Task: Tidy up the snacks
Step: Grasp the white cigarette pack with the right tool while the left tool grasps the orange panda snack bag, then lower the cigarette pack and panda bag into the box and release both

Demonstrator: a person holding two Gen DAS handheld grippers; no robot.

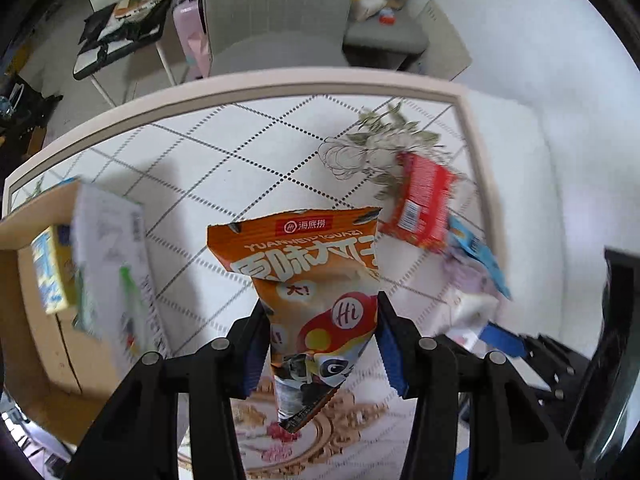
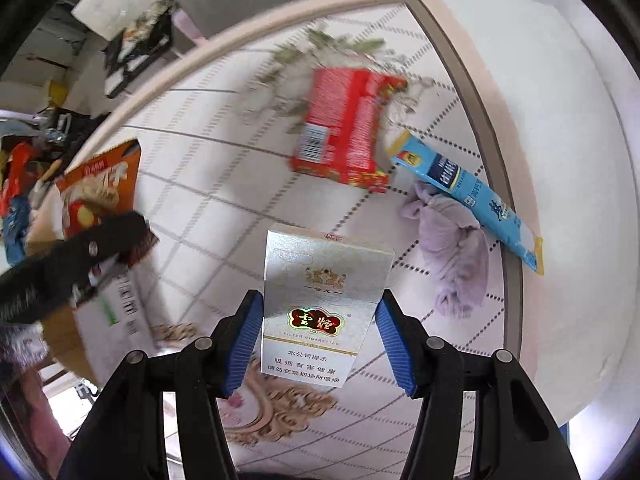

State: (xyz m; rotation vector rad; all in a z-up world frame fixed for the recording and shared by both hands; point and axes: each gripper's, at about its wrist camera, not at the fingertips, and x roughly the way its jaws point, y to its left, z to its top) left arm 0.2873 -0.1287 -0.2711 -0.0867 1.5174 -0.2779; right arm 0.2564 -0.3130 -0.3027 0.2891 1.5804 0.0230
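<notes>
My left gripper (image 1: 320, 336) is shut on an orange sunflower-seed packet (image 1: 316, 280), held upright above the table. The same packet (image 2: 100, 188) shows at the left of the right wrist view, with the left gripper's black finger (image 2: 100, 240) over it. My right gripper (image 2: 319, 336) is shut on a silver cigarette pack (image 2: 316, 312), its blue pads against both sides. A red snack packet (image 2: 344, 128) (image 1: 424, 204) and a blue stick packet (image 2: 468, 188) (image 1: 480, 256) lie flat near the table's right edge.
A cardboard box (image 1: 36, 320) at the left holds a yellow box (image 1: 52, 268) and white packets. A crumpled lilac cloth (image 2: 452, 240) lies by the blue packet. The patterned tablecloth (image 1: 240, 152) covers the table; grey chairs (image 1: 272, 12) stand behind its far edge.
</notes>
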